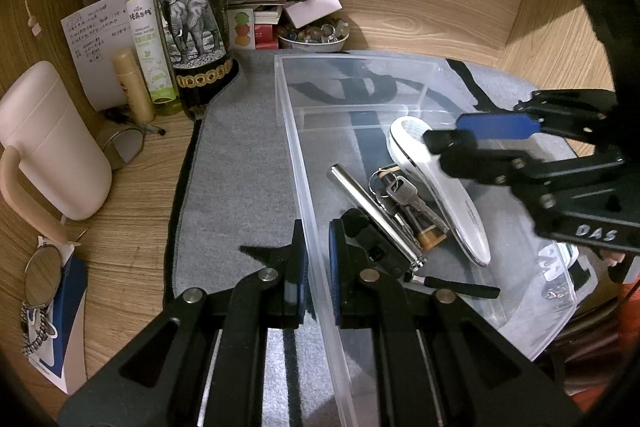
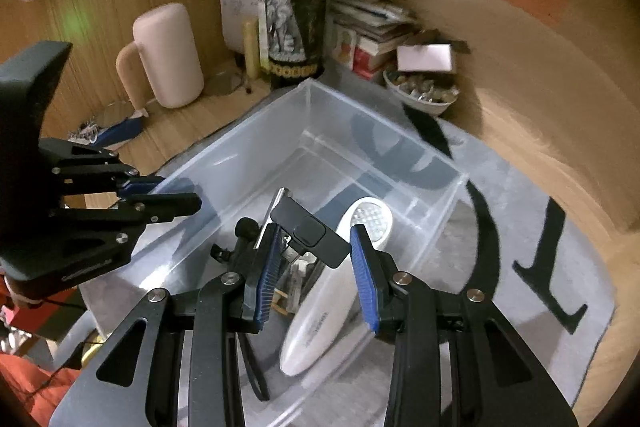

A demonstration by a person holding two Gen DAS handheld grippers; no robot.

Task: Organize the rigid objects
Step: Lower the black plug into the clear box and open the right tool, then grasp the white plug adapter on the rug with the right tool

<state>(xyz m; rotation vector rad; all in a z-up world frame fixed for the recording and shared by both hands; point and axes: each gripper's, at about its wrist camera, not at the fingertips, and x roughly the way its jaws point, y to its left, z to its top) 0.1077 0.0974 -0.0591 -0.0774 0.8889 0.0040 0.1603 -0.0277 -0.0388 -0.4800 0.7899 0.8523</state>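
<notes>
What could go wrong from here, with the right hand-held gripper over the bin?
1. The right hand-held gripper seems to pinch the black device only at its pad tips, tilted. It could slip and drop onto the keys or the white handheld unit.
2. The left hand-held gripper clamps the thin wall of the clear bin. A tug could tip or slide it.
3. The wine bottle stands near the bin's corner. A shoved bin may knock it.
</notes>
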